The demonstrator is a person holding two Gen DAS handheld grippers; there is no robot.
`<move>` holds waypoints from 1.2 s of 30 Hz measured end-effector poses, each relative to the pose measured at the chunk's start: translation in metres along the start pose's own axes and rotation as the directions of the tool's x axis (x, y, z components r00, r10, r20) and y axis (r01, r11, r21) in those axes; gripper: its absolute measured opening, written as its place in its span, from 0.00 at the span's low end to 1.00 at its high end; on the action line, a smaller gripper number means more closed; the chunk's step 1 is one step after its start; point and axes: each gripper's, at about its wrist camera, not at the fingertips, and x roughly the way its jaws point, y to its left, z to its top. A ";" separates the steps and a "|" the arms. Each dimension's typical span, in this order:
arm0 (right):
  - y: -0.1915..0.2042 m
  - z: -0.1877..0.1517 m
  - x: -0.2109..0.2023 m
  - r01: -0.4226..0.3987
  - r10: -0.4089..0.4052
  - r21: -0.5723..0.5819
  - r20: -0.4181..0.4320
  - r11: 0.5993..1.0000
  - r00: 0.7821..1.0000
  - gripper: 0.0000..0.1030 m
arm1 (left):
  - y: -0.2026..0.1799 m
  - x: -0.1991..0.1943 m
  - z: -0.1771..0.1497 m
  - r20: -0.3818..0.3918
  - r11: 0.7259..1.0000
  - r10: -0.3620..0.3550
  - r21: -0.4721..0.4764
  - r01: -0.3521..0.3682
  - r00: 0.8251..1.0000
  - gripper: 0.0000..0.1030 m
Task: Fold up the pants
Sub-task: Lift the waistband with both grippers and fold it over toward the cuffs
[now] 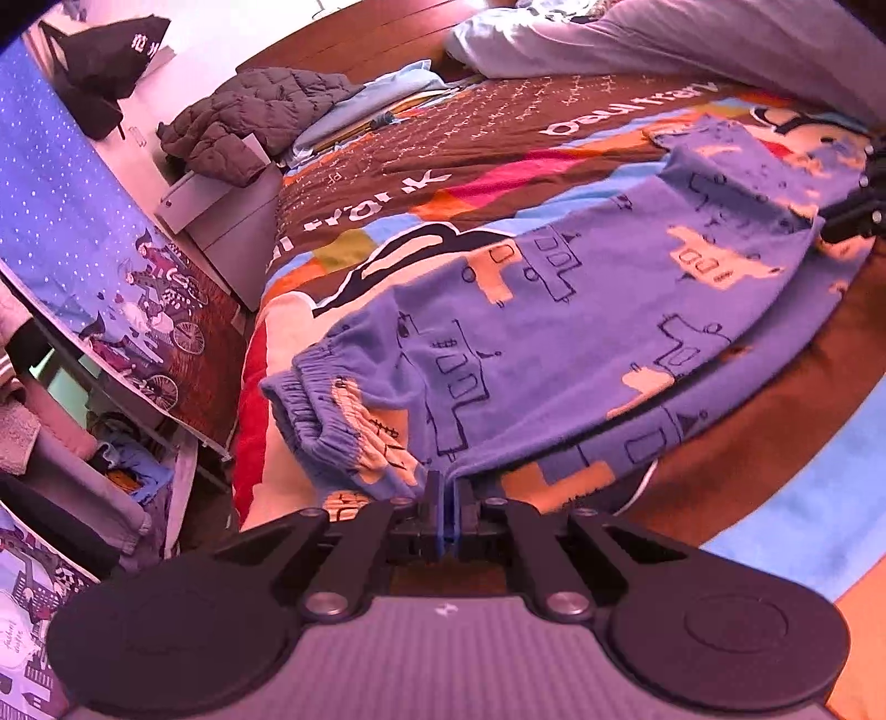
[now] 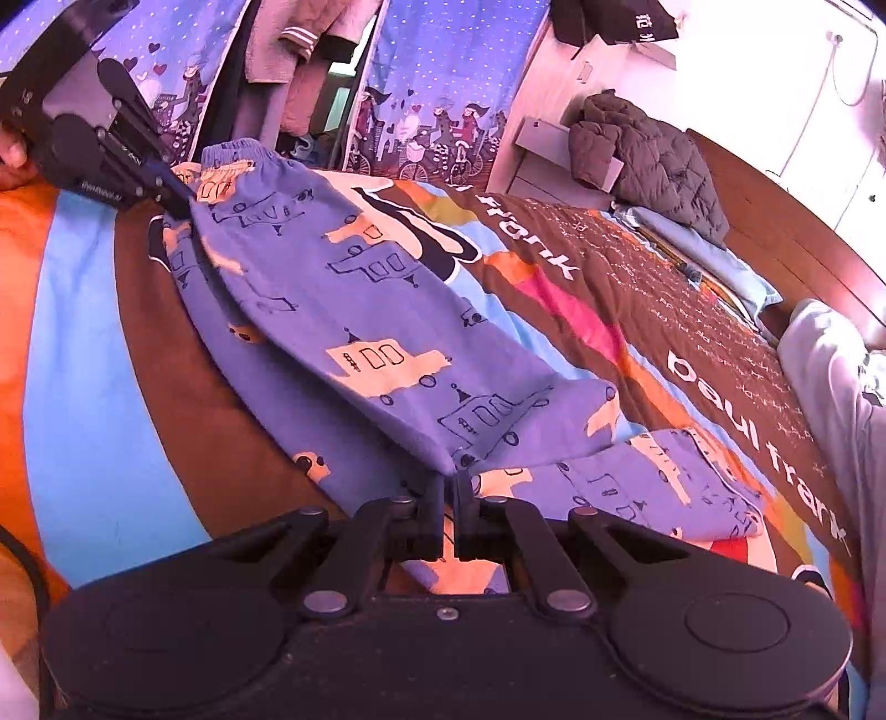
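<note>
Blue children's pants printed with cream and outlined vehicles lie stretched across the bed; they also show in the right wrist view. My left gripper is shut on the near edge by the elastic waistband. My right gripper is shut on the pants' edge near the leg end, where one leg lies folded to the right. Each gripper shows in the other's view: the right one and the left one. The cloth hangs slightly lifted between them.
The bed has a colourful patterned cover with white lettering. A dark padded jacket lies on a bedside unit. A grey duvet sits at the head end. Patterned wardrobe doors stand beyond the bed edge.
</note>
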 end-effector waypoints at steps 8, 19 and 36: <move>0.004 -0.005 0.007 -0.005 0.004 -0.043 -0.023 0.999 1.000 0.04 | 0.002 -0.003 -0.004 0.022 1.000 -0.008 0.006 0.008 1.000 0.03; 0.008 -0.002 -0.017 0.015 -0.014 -0.082 0.014 0.997 1.000 0.00 | 0.008 -0.023 -0.015 0.046 0.998 -0.068 0.008 0.068 0.997 0.03; 0.022 -0.018 -0.012 -0.016 0.011 -0.100 -0.047 0.995 0.999 0.00 | 0.041 -0.031 -0.018 0.110 0.982 -0.088 -0.159 0.105 0.990 0.56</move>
